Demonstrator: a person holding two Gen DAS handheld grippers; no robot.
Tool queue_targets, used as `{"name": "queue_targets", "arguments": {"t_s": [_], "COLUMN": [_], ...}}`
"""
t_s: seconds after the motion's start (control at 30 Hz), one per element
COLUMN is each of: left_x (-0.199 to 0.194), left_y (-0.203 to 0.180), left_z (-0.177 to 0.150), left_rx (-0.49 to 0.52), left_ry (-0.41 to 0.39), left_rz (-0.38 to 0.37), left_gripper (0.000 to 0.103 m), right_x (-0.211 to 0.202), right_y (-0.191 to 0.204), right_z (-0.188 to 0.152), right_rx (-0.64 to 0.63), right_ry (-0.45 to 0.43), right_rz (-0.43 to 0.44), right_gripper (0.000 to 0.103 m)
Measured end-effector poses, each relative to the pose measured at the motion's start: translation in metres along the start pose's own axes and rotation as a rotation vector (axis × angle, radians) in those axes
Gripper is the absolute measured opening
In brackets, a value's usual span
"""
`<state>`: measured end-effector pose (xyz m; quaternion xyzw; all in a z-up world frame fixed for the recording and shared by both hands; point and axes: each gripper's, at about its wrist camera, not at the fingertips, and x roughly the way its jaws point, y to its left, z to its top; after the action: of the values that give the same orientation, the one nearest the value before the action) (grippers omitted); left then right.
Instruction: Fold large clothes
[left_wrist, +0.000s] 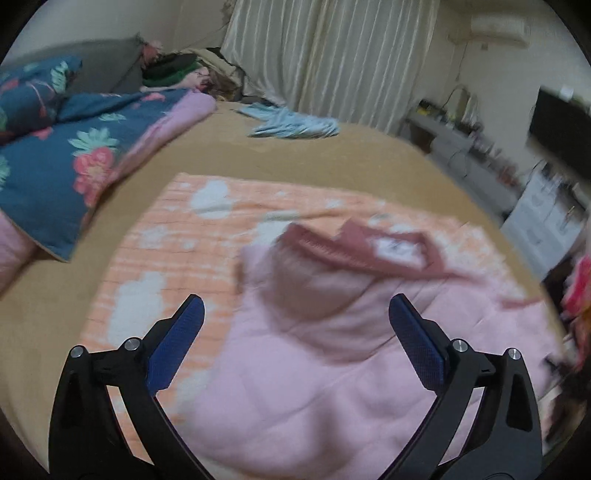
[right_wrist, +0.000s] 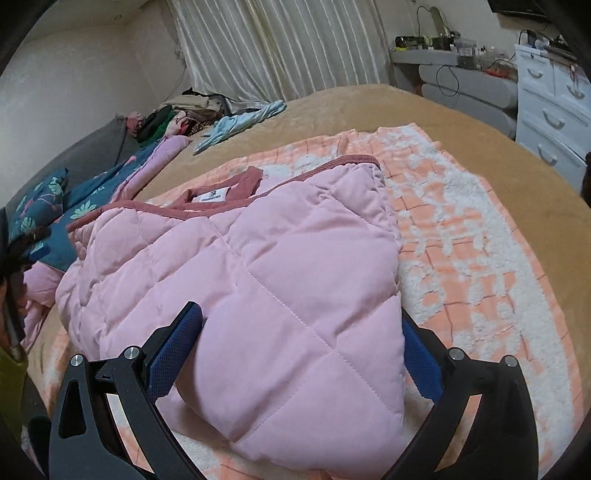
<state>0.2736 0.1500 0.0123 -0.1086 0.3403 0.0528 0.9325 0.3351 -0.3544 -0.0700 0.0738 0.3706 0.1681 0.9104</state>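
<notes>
pink quilted jacket (right_wrist: 258, 280): 1, with 1 white neck label (right_wrist: 214, 195)
orange-and-white blanket (right_wrist: 472, 236): 1, under the jacket
tan bed cover (left_wrist: 332, 155): 1
floral blue duvet (left_wrist: 66, 147): 1, bunched at the bed's far side
light blue garment (right_wrist: 240, 123): 1, loose on the bed
clothes pile by the curtain (right_wrist: 184, 110): 1 heap, item count not readable
curtain (right_wrist: 280, 48): 1 pleated run
white drawer unit (right_wrist: 550, 110): 1, at least 4 handles in view
left gripper (left_wrist: 295, 314): 1, 2 blue pads
right gripper (right_wrist: 301, 325): 1, 2 blue pads
wall air conditioner (left_wrist: 498, 29): 1
</notes>
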Motion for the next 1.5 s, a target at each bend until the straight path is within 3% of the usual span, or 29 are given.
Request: {"name": "queue_targets", "arguments": {"t_s": [0.17, 0.23, 0.33, 0.47, 0.5, 0.53, 0.57, 0.67, 0.93, 1.1, 1.5], "left_x": [0.022, 0.031, 0.036, 0.047, 0.049, 0.050, 0.049, 0.045, 0.035, 0.051, 0.088], "left_y": [0.029, 0.036, 0.036, 0.029, 0.028, 0.027, 0.027, 0.026, 0.022, 0.020, 0.020], "left_z": [-0.041, -0.056, -0.071, -0.080, -0.080, -0.079, -0.078, -0.068, -0.022, -0.004, 0.004], "left_rx": [-0.006, -0.023, -0.031, -0.016, -0.016, -0.024, -0.025, -0.025, -0.044, -0.066, -0.056], "left_ry": [0.087, 0.126, 0.159, 0.184, 0.187, 0.189, 0.181, 0.146, 0.033, 0.032, 0.059], "left_rz": [-0.002, -0.035, -0.100, -0.119, -0.120, -0.132, -0.130, -0.139, -0.100, -0.068, -0.014], "left_gripper": [0.094, 0.094, 0.094, 0.092, 0.088, 0.068, 0.039, 0.018, 0.016, 0.017, 0.017], "right_x": [-0.010, -0.013, -0.019, -0.016, -0.016, -0.017, -0.017, -0.018, -0.004, 0.026, 0.086], "right_y": [0.002, 0.007, 0.013, 0.015, 0.017, 0.019, 0.022, 0.034, 0.050, 0.054, 0.034], "right_z": [-0.006, -0.012, -0.017, -0.015, -0.014, -0.012, -0.010, 0.007, 0.076, 0.100, 0.101], "right_rx": [-0.052, -0.085, -0.119, -0.131, -0.142, -0.154, -0.167, -0.209, -0.222, -0.233, -0.180], "right_ry": [-0.023, -0.023, -0.032, -0.038, -0.044, -0.052, -0.062, -0.099, -0.190, -0.174, -0.105], "right_rz": [-0.022, -0.045, -0.062, -0.084, -0.088, -0.091, -0.096, -0.112, -0.165, -0.231, -0.293], "right_gripper": [0.098, 0.094, 0.085, 0.058, 0.049, 0.044, 0.036, 0.029, 0.023, 0.022, 0.022]}}
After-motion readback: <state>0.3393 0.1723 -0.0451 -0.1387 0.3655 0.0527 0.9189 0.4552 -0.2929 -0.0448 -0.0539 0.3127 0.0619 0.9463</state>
